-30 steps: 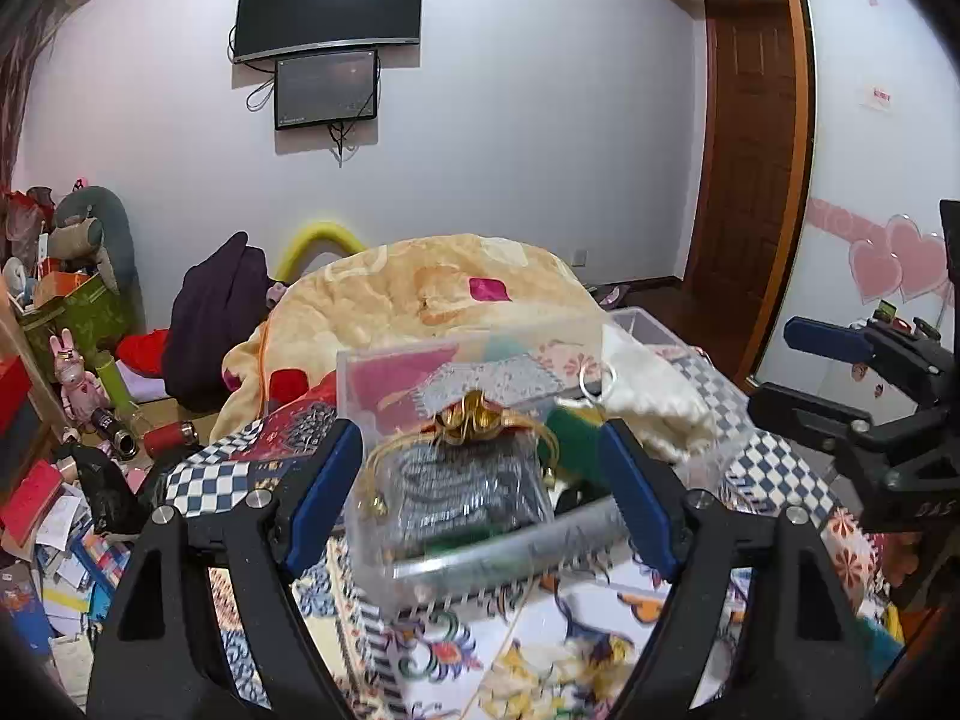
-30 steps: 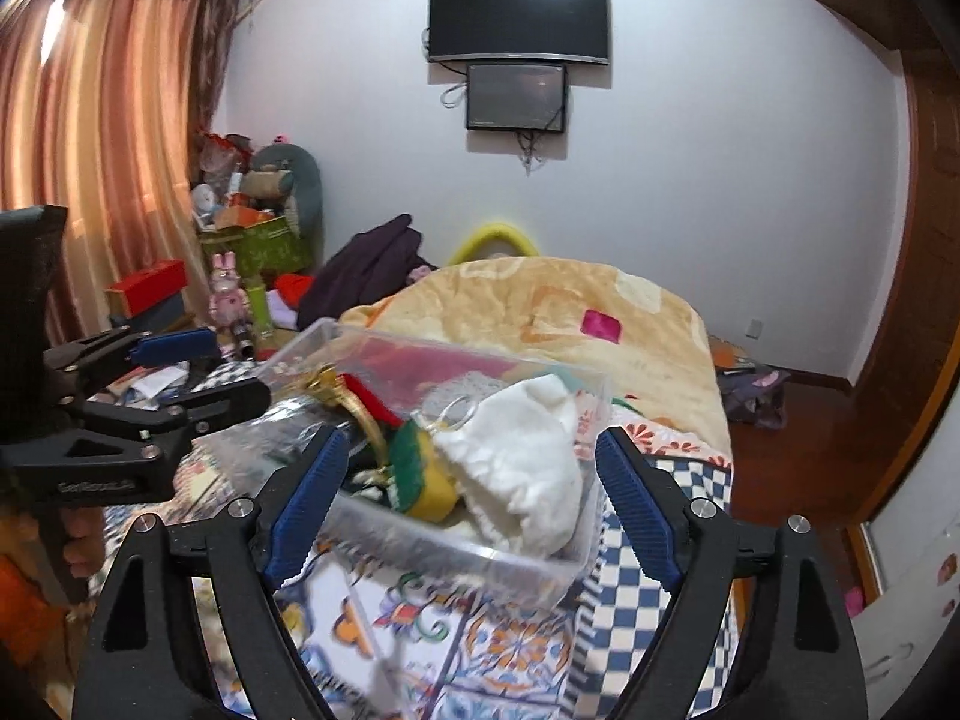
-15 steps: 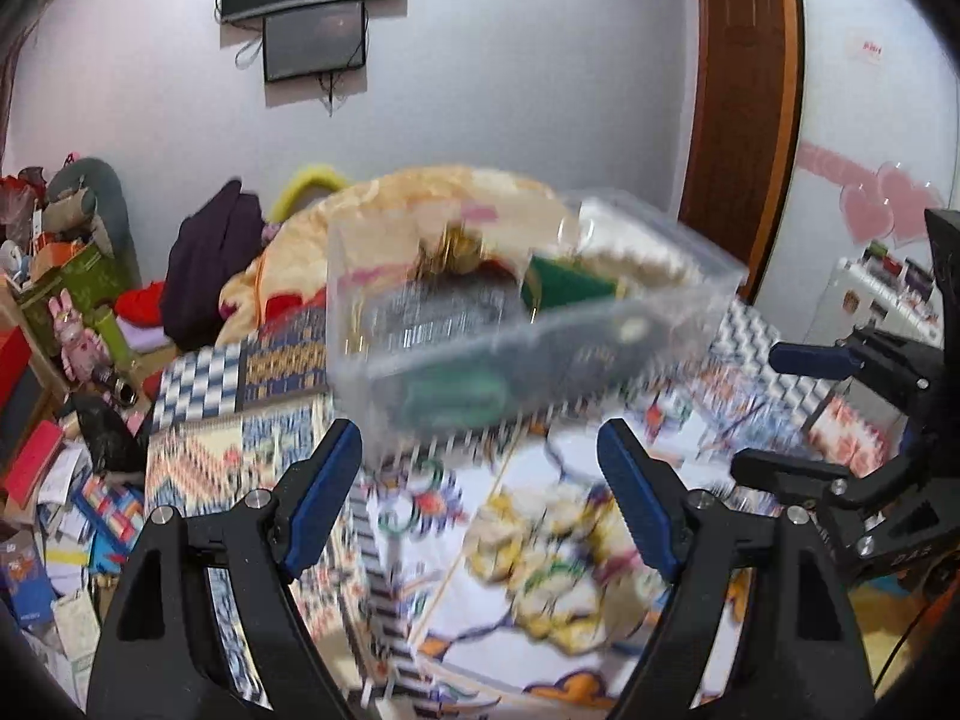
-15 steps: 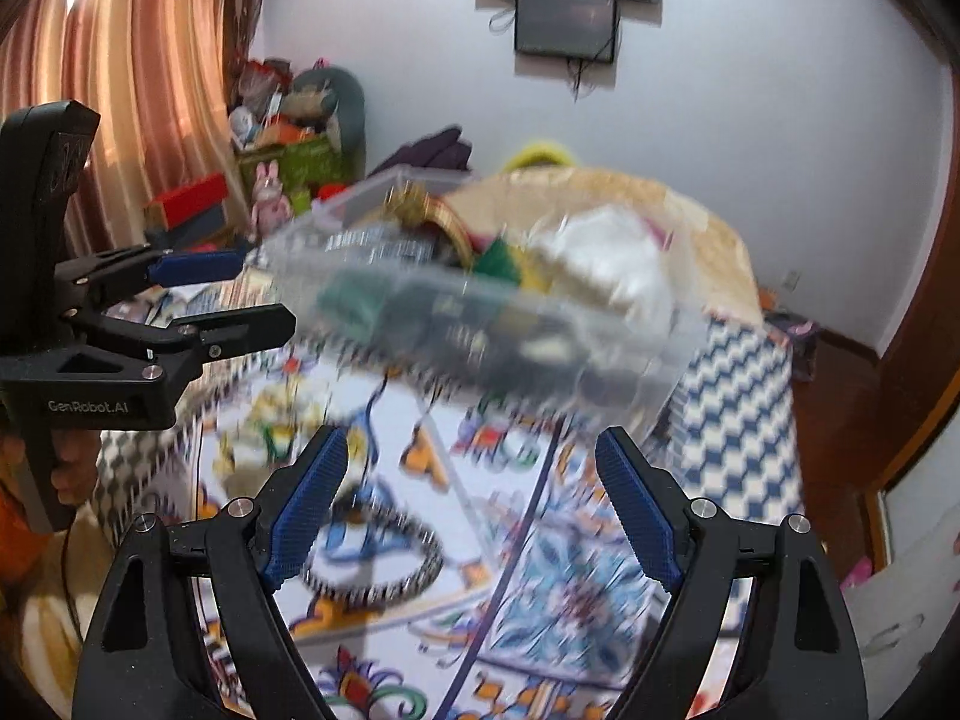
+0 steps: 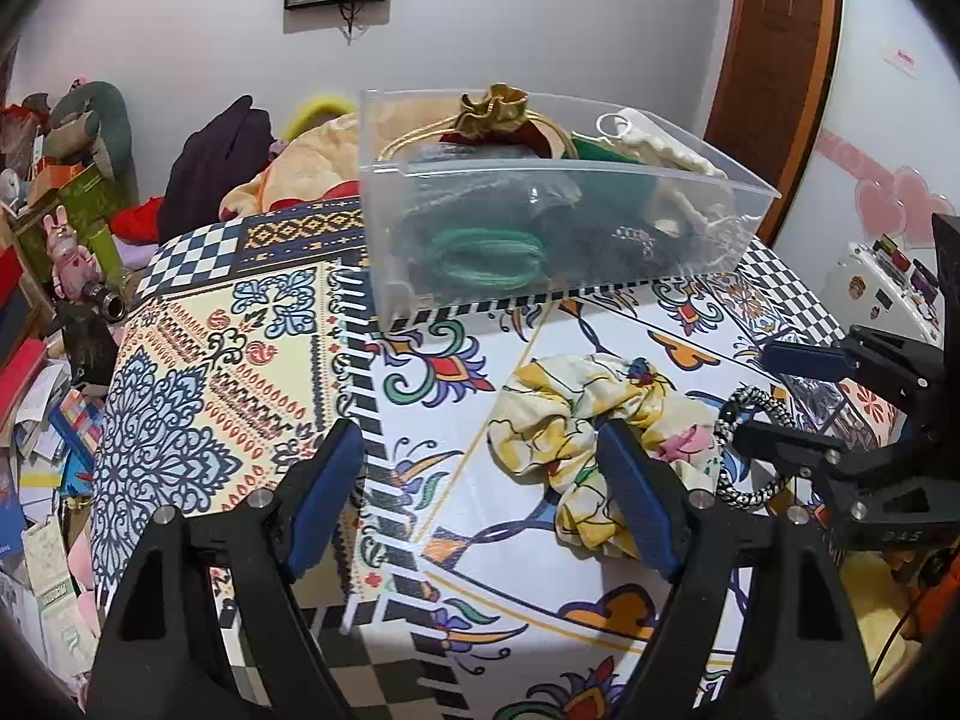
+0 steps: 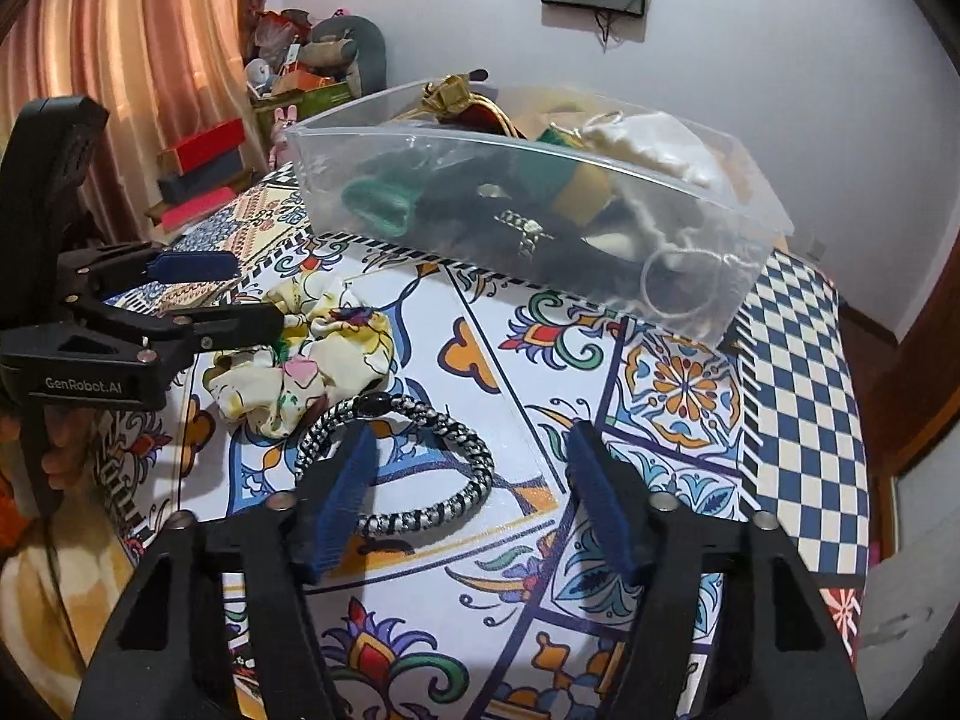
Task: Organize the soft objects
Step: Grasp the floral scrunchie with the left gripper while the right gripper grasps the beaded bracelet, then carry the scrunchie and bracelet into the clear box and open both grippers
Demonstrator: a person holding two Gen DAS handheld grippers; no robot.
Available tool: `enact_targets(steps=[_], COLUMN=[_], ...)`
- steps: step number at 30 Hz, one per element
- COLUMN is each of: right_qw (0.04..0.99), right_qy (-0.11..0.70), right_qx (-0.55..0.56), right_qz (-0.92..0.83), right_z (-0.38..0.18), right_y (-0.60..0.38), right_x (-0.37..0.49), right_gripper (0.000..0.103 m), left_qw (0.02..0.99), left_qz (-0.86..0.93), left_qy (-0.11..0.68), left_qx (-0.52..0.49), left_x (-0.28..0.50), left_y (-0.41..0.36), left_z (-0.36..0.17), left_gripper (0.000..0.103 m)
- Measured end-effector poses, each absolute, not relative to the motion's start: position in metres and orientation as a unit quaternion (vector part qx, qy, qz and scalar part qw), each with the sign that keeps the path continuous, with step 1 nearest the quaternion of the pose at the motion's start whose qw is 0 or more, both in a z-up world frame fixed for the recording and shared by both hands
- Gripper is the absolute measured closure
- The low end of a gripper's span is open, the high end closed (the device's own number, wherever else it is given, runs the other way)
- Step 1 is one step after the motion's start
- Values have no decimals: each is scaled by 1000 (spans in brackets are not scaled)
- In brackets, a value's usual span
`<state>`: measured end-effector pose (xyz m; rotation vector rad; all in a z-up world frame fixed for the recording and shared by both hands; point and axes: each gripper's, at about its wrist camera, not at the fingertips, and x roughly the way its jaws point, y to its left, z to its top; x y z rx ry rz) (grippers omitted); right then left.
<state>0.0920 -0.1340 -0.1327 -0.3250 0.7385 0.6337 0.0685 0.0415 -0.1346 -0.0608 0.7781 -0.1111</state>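
Scrunchie point(image 5: 585, 414) partly behind left gripper point(image 5: 483, 495) fingers point(image 5: 630, 492), bin point(image 5: 558, 204) contents murky

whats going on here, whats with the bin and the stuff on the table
A person is sorting soft accessories with two handheld tongs. The clear plastic bin sits on the patterned tablecloth, already holding several soft items. Two things lie outside it: a floral scrunchie and a black-and-white braided band. The left tongs hover open beside the scrunchie, the right tongs open over the band. Neither grips anything.
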Motion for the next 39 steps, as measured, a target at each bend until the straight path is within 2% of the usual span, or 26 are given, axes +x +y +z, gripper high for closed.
enact_targets(steps=[2, 6, 10, 13, 14, 18, 30, 35, 36, 38, 39], right_qw=[875, 878, 880, 881, 881, 886, 916, 912, 907, 897, 893], right_qy=[347, 341, 337, 340, 341, 332, 271, 284, 297, 319, 329], right_qx=[-160, -159, -158, -141, -136, -128, -96, -95, -96, -94, -97], right_qz=[297, 295, 294, 297, 297, 298, 278, 282, 284, 292, 291], right_z=[-133, -133, -133, -132, -132, -128, -83, -78, -82, -91, -97], right_y=[-134, -134, -132, -136, -137, -141, -158, -160, -158, -157, -156], right_x=[91, 91, 94, 96, 97, 95, 95, 108, 113, 120, 124], right_gripper=[55, 77, 91, 93, 94, 94, 97, 96, 96, 88, 78], left_qw=[923, 923, 923, 925, 926, 929, 952, 960, 960, 961, 960], left_qz=[-59, -62, -68, -68, -69, -75, -71, -71, -72, -74, -76], left_qy=[379, 379, 378, 373, 372, 363, 296, 270, 266, 264, 265], left_qx=[-27, -26, -22, -10, -10, -16, -26, -35, -37, -42, -44], left_x=[68, 72, 75, 75, 75, 74, 62, 64, 64, 63, 63], left_y=[38, 35, 31, 27, 27, 29, 40, 44, 46, 47, 47], left_z=[-135, -135, -137, -137, -137, -134, -87, -67, -64, -62, -62], left_gripper=[25, 39, 52, 74, 87, 91, 92, 92, 92, 92, 92])
